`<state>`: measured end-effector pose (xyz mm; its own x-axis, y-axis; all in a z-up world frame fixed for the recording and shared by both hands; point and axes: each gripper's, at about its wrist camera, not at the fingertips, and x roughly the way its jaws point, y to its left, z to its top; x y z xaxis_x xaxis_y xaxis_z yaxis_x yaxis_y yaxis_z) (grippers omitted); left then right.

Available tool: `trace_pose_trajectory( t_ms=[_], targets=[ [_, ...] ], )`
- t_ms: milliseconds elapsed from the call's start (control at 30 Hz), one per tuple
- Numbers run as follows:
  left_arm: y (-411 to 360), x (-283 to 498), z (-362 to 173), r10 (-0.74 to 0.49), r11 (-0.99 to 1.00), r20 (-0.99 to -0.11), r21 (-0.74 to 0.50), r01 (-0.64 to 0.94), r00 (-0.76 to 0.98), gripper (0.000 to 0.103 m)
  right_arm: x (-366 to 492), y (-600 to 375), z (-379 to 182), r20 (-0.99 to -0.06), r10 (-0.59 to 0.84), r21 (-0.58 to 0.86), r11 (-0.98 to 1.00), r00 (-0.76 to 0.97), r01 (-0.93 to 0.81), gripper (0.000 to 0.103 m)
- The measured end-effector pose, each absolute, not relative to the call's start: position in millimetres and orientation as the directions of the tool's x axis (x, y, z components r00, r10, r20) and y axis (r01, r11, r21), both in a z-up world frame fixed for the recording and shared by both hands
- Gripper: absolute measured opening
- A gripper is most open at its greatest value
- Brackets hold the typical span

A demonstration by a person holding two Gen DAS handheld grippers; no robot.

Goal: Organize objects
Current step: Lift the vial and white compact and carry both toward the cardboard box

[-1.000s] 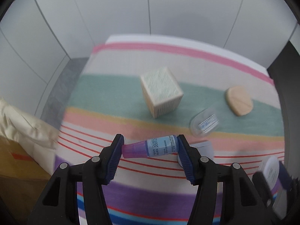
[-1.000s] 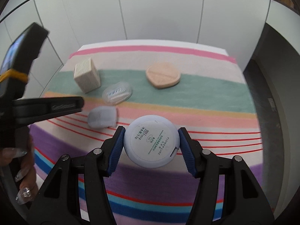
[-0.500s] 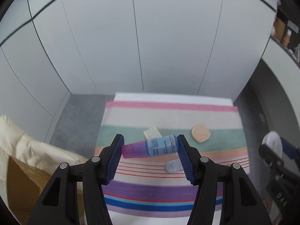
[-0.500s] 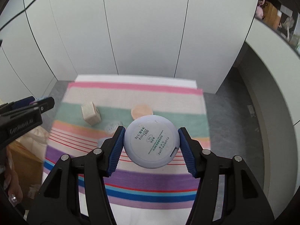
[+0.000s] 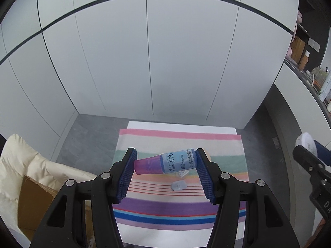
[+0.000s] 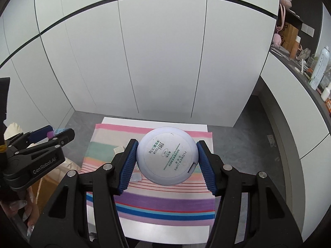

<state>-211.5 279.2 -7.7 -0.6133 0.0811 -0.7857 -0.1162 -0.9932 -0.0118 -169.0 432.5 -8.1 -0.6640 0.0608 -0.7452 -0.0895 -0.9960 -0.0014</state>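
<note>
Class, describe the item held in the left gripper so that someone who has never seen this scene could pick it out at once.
Find the striped cloth on the white table; above it the left gripper holds a small bottle sideways between its blue jaws. Its purple cap and blue printed label set it apart from the round white compact in the right gripper.

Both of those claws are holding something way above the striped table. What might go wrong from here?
The left gripper pinches the small bottle only by its two ends, lying sideways, so a tilt might let it slip out. The right gripper holds the round compact by its curved rim, little contact, so it may pop free. Either would fall a long way to the cloth, perhaps onto the small clear pieces lying there.
</note>
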Motion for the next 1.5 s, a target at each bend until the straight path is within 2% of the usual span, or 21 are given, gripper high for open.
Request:
trace_pose_trajectory(
  t_ms=[200,700,933,1167,1500],
  targets=[
    [276.6,-211.0,-1.7,0.075,-0.994,-0.792,-0.014,-0.105,-0.607,0.059,-162.1,430.2,2.9,-0.738,0.055,0.001,-0.997,-0.673,-0.083,0.060],
    [274.3,-164.6,3.7,0.061,-0.984,-0.744,0.066,-0.163,-0.666,0.059,-134.5,429.4,-11.0,-0.738,0.047,0.017,-0.996,-0.673,-0.088,0.060],
    [267.8,-121.2,9.0,0.099,-0.976,-0.737,0.059,-0.210,-0.668,0.059,-101.5,421.1,-15.1,-0.737,0.055,0.003,-0.996,-0.673,-0.084,0.060],
    [244.0,-70.2,16.5,0.142,-0.973,-0.732,0.020,-0.230,-0.666,0.059,-54.9,413.7,-20.9,-0.740,0.007,0.052,-0.996,-0.672,-0.068,0.060],
    [202.6,15.5,12.6,0.116,-0.978,-0.698,0.045,-0.205,-0.707,0.059,18.7,399.7,-39.1,-0.750,0.006,0.061,-0.995,-0.661,-0.079,0.060]
  ],
)
